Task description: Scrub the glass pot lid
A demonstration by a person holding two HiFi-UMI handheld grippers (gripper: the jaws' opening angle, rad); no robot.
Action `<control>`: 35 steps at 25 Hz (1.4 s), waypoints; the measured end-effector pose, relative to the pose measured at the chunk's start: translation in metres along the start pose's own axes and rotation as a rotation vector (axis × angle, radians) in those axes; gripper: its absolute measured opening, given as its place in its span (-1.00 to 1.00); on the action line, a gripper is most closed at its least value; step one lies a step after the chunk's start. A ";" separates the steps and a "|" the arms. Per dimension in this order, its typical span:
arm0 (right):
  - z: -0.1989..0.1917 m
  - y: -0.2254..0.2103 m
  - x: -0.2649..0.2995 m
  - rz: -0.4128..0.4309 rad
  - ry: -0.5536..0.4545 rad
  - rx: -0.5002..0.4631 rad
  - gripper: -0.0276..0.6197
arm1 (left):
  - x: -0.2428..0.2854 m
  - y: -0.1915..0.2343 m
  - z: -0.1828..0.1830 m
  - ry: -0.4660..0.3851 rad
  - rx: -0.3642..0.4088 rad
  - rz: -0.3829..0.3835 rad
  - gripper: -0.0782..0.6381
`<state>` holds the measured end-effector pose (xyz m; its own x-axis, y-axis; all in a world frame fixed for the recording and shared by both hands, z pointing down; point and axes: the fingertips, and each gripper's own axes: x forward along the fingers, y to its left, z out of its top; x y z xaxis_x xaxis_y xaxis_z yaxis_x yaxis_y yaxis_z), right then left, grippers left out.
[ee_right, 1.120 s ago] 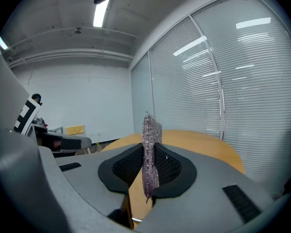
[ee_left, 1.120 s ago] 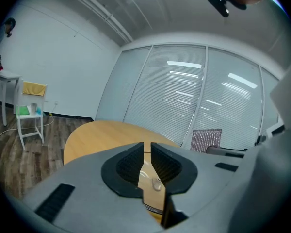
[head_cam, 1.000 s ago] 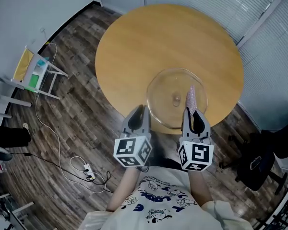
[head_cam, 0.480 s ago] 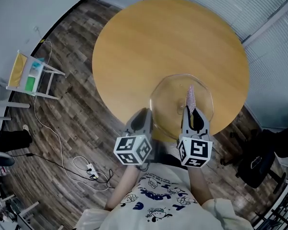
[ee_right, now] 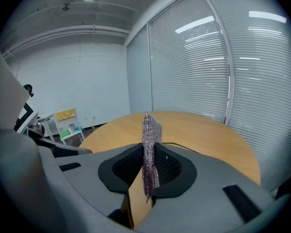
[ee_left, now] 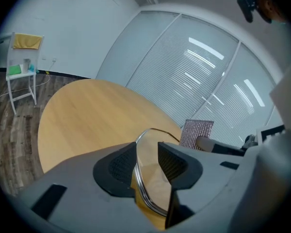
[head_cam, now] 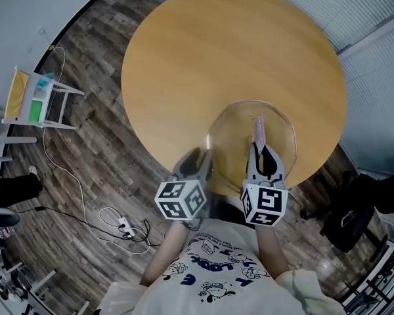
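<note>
The round glass pot lid sits low over the near edge of the round wooden table. My left gripper is at the lid's near left rim. Its jaws have just been opening, and the steel rim stands between the pads with a gap on the right side. My right gripper is shut on a purple scrub pad. The pad stands on edge above the glass and rises from the jaws in the right gripper view. It also shows in the left gripper view.
A white rack with a yellow cloth stands on the wood floor at the left. Cables and a power strip lie near it. A dark chair is at the right. Window blinds run behind the table.
Both grippers and the lid have sunk a little toward the table's near edge. The scrub pad stays in the right jaws.
</note>
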<state>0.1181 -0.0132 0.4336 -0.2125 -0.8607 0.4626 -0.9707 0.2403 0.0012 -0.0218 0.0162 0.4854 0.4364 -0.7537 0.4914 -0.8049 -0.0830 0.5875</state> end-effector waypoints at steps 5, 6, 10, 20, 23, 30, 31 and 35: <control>-0.004 0.004 0.008 -0.011 0.027 -0.048 -0.68 | 0.009 0.010 -0.007 0.043 -0.038 -0.005 -0.43; -0.005 0.005 0.009 -0.014 0.032 -0.055 -0.68 | 0.011 0.011 -0.009 0.052 -0.045 -0.010 -0.41; -0.011 0.008 0.015 -0.028 0.058 -0.091 -0.68 | 0.016 0.017 -0.014 0.080 -0.072 -0.031 -0.34; -0.022 0.023 0.032 -0.003 0.105 -0.213 -0.68 | 0.031 0.020 -0.030 0.136 -0.186 -0.101 -0.30; -0.023 0.032 0.040 0.016 0.115 -0.242 -0.68 | 0.036 0.022 -0.033 0.146 -0.215 -0.116 -0.30; -0.029 0.042 0.048 0.065 0.138 -0.269 -0.68 | 0.043 0.020 -0.038 0.158 -0.271 -0.146 -0.30; -0.030 0.044 0.049 0.073 0.143 -0.276 -0.68 | 0.044 0.020 -0.038 0.159 -0.281 -0.150 -0.30; -0.035 0.050 0.053 0.099 0.171 -0.299 -0.68 | 0.046 0.022 -0.040 0.171 -0.298 -0.154 -0.33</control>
<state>0.0626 -0.0308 0.4892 -0.2578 -0.7453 0.6148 -0.8650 0.4615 0.1968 -0.0029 0.0058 0.5465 0.6246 -0.6251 0.4681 -0.5831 0.0255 0.8120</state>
